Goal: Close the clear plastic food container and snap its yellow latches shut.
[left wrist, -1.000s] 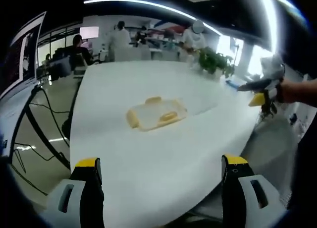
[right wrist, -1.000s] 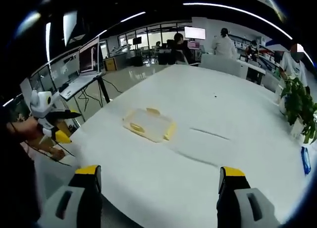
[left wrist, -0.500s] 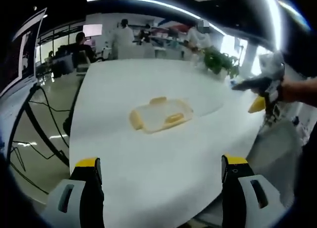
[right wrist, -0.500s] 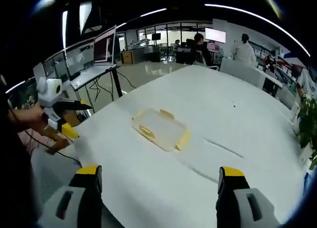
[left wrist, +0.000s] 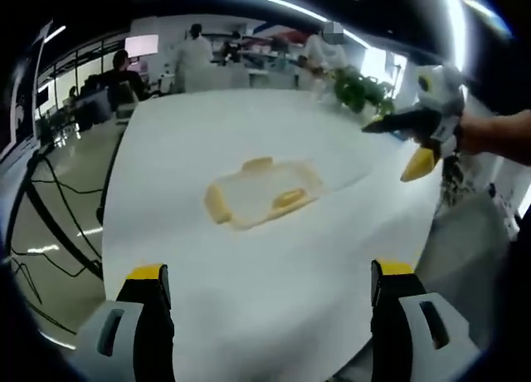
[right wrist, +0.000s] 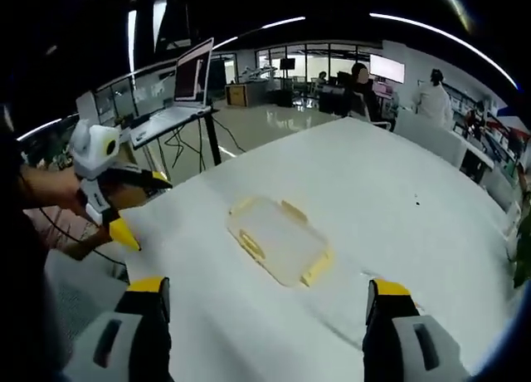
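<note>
Left gripper (left wrist: 265, 286): jaws wide apart, holding nothing, above the near edge of the table (left wrist: 274, 315). Right gripper (right wrist: 261, 299): jaws wide apart, holding nothing, above its own near edge of the table.

Container (left wrist: 264, 191): clear plastic, lid lying on it, yellow latches (left wrist: 287, 199) around its rim; flat on the white table, well in from every edge. Contents cannot be told.

Plant (left wrist: 358, 91): at the far table edge.

Laptop (right wrist: 182, 91): on a stand beyond the table.

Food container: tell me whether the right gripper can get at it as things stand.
Probably yes. The right gripper has its jaws wide apart, and bare white table lies between them and the food container; the left gripper hovers off to the side.
</note>
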Demonstrator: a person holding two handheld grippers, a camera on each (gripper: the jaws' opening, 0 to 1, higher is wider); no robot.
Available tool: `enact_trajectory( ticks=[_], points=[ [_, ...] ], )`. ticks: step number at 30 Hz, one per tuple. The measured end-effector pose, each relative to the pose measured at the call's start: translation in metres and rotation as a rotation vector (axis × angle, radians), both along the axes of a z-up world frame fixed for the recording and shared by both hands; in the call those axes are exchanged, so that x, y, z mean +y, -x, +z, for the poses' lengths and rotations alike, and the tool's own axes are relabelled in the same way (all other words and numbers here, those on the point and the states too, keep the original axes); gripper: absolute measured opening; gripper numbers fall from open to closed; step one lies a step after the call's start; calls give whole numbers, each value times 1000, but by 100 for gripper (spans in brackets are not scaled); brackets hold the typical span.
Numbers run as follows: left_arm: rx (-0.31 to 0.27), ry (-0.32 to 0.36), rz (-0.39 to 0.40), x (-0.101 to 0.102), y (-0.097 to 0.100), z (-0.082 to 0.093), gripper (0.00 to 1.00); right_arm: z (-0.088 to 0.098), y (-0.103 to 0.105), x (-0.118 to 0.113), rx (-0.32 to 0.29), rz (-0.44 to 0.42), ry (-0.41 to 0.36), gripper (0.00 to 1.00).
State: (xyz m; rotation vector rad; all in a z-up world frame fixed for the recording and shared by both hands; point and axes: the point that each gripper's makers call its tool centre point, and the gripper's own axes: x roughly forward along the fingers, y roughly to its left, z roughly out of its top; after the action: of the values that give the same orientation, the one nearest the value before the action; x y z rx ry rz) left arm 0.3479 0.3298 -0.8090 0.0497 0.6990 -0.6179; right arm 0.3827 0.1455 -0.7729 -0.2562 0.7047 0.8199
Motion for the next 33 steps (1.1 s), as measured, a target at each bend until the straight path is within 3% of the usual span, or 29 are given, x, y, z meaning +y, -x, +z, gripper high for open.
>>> enact_trajectory(
  ticks=[5,7,18,21,33],
  points=[
    [0,-13,-15,-4,-12,-1,99,-4,-9,9,-6,76,22,99],
    [0,-19,-22,-6,-16,-2,99,-4,-14,11,-43,127,49,97],
    [-1,-35,-57,-18,-35,-8,99,-13,-32,17,-32,219,82,97],
    [1,-36,-68,-20,-40,-9,99,-19,-33,17,-69,296,152,97],
    [-1,-90,-139,-23,-53,-21,99,-28,-44,28,-55,387,138,97]
  ],
)
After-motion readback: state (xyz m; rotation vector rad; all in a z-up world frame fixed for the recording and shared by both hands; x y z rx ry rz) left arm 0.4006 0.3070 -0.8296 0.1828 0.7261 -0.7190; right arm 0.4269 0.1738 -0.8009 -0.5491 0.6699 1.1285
